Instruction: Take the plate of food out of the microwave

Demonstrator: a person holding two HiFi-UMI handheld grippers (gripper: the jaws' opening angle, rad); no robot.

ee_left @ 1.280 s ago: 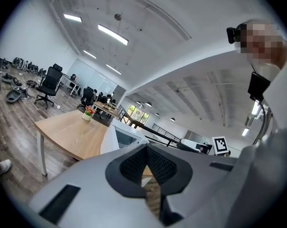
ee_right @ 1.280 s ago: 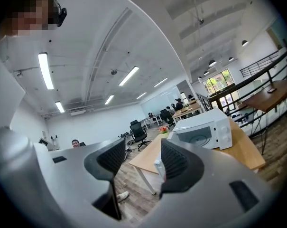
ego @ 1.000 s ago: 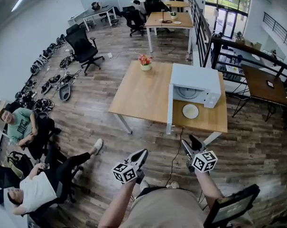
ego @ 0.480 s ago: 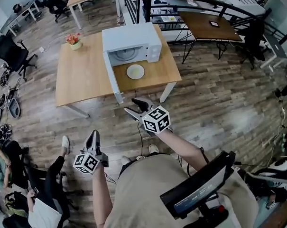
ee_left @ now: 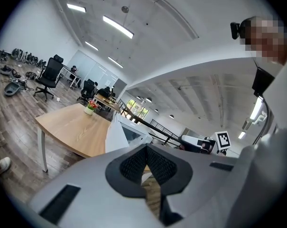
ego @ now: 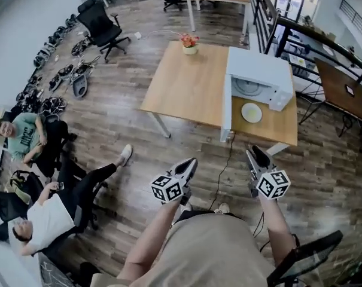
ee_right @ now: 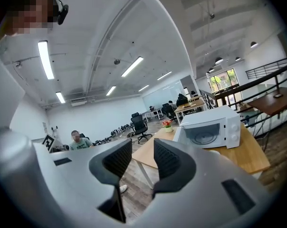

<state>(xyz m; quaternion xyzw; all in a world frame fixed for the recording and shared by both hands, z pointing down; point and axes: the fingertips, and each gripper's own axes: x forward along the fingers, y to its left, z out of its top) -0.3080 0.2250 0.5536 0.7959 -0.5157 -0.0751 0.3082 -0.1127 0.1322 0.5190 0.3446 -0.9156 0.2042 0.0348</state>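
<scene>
A white microwave [ego: 259,75] stands at the right end of a wooden table [ego: 192,85], its door [ego: 227,109] swung open. A pale plate [ego: 251,112] lies on the table in front of the microwave's opening. Both grippers hang low in front of the person, well short of the table and touching nothing. My left gripper [ego: 191,162] [ee_left: 145,163] has its pads together with nothing between them. My right gripper [ego: 254,153] [ee_right: 142,158] keeps a narrow gap; its jaws are closing on nothing. The right gripper view shows the microwave [ee_right: 212,129] ahead.
A flower pot [ego: 189,43] sits at the table's far edge. A cable [ego: 224,167] hangs from the table's front. People sit on the floor at the left [ego: 26,141]. Office chairs [ego: 102,24] stand behind, a railing [ego: 300,37] and brown table [ego: 342,91] at right.
The head view has swung back leftward. My right gripper, raised toward the table half a second ago, has dropped beside the left one, and its jaws have narrowed.
</scene>
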